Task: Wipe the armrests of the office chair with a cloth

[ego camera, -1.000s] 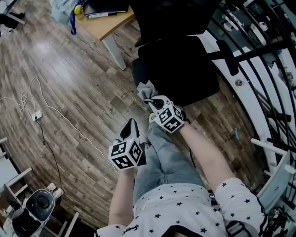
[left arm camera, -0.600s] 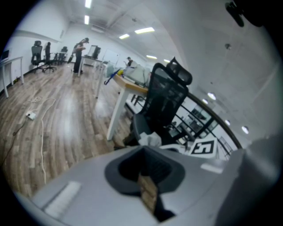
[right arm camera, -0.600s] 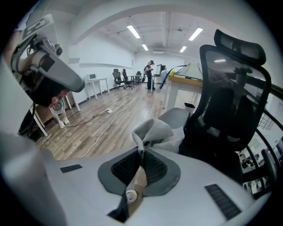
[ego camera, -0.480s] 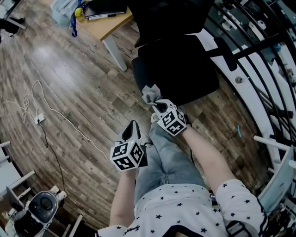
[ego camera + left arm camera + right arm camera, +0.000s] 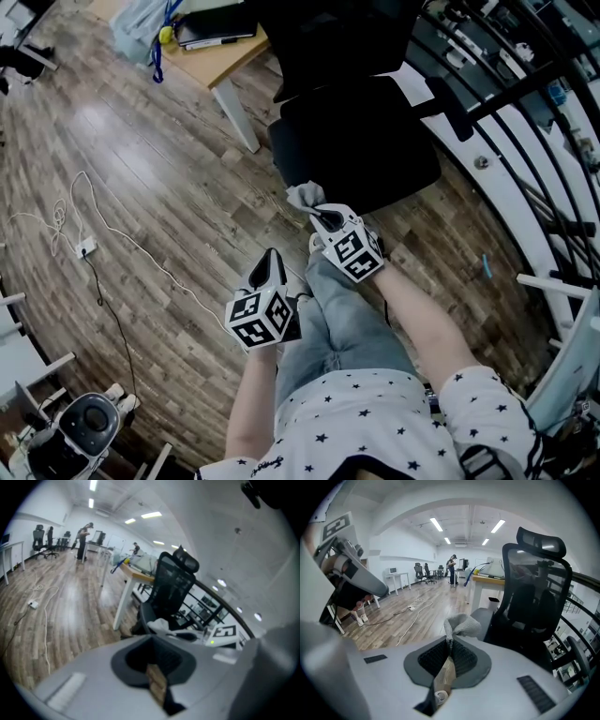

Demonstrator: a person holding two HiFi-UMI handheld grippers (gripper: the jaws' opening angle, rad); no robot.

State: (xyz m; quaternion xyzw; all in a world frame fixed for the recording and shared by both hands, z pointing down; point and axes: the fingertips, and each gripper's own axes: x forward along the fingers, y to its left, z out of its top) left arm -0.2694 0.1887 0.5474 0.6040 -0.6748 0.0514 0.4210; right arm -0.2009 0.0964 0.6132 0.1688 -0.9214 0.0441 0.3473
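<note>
Over wood-plank floor (image 5: 141, 187), your right gripper (image 5: 449, 641) nips a crumpled grey cloth (image 5: 462, 625) by its edge, left gripper (image 5: 152, 644) clenched empty; wiping could tug it loose.

Wood-plank floor (image 5: 169, 169) crossed by a white cable (image 5: 128, 240) ending in a power strip (image 5: 86, 248). Wooden desk (image 5: 225, 58) bearing a dark folder (image 5: 217, 26), pale bag (image 5: 141, 33) at its left corner.

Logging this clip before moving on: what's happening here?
A person faces a black office chair with a gripper in each hand. The right gripper is clamped on a grey cloth, held near the seat's front edge. The left gripper is shut and empty. Wiping has not started yet.
</note>
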